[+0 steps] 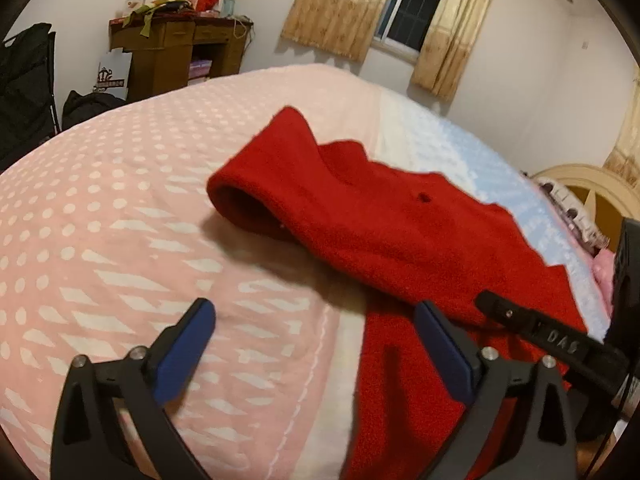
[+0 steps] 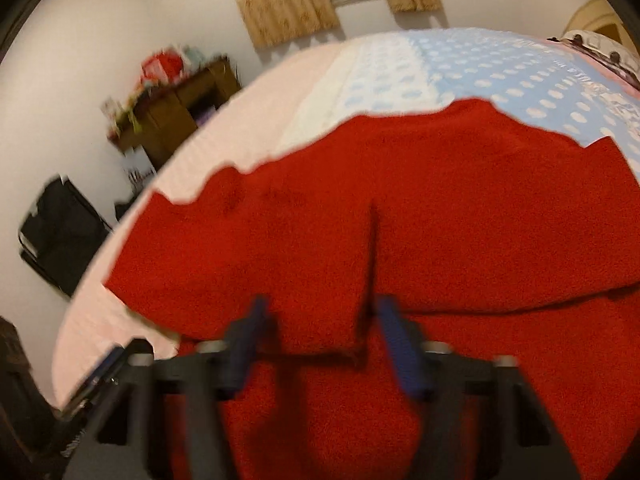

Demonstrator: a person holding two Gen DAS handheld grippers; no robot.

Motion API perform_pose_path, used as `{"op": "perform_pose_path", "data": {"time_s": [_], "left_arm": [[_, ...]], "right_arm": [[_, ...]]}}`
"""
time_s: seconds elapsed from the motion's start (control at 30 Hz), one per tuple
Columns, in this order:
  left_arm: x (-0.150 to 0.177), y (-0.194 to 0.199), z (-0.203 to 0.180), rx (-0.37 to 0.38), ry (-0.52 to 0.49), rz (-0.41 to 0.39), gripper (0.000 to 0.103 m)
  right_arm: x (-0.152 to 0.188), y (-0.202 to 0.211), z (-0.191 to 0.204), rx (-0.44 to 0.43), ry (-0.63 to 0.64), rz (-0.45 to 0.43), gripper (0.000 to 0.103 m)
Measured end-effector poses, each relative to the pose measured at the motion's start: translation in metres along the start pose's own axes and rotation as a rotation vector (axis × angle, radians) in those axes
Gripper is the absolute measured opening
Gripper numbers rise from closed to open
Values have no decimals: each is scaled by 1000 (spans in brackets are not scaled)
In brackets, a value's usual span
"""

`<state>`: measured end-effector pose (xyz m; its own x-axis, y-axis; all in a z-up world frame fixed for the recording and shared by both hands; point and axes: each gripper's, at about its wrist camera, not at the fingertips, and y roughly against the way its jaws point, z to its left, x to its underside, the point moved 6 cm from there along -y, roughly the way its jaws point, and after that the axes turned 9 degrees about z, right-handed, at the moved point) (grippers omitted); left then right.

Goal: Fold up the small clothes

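A small red fleece garment point(image 1: 384, 232) lies on the bed, one sleeve end curled open toward the left. My left gripper point(image 1: 316, 312) is open and empty, low over the pink cover at the garment's near left edge, its right finger over red cloth. In the right wrist view the garment point(image 2: 460, 208) fills the middle, with a folded flap lying on top. My right gripper point(image 2: 320, 312) is open just above the flap's near edge, holding nothing. The right gripper's black finger point(image 1: 540, 332) also shows in the left wrist view, resting on the garment.
The bed cover point(image 1: 120, 208) is pink with white dots on the left and pale blue point(image 2: 500, 68) on the right. A wooden cabinet point(image 1: 176, 52) with clutter on top stands by the far wall. A black chair point(image 1: 24, 92) stands left. A headboard point(image 1: 592, 188) is at the right.
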<state>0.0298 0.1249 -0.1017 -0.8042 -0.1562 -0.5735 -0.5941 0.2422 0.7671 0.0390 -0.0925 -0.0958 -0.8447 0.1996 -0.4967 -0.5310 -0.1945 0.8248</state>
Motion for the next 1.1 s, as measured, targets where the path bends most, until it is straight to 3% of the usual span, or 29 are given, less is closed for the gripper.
{"op": "perform_pose_path", "data": {"time_s": [0.13,0.37,0.53,0.7,0.8,0.97,1.1], "left_arm": [[-1,-3,-3,-35,-23,-2,103],[2,-2,5,-79,-45,11,103],[2,-2,6,-93,-51,16,103],[3,-7,2,-151,-83,30,103],[4,-10,-1,-189,-105,41,103],[5,-11,1,-202,-113,45,103],[4,-10,2,-196,-109,44,103]], "right_arm": [[0,4,-3,27,40,-20,16],[-36,69,-2,63,96,-193,13],[-58,130,-28,108,109,-294,13],[-65,151,-48,24,57,-300,13],[-65,147,-30,-30,86,-282,7],[-81,161,18,-95,171,-301,6],[-87,172,7,-187,94,-282,7]]}}
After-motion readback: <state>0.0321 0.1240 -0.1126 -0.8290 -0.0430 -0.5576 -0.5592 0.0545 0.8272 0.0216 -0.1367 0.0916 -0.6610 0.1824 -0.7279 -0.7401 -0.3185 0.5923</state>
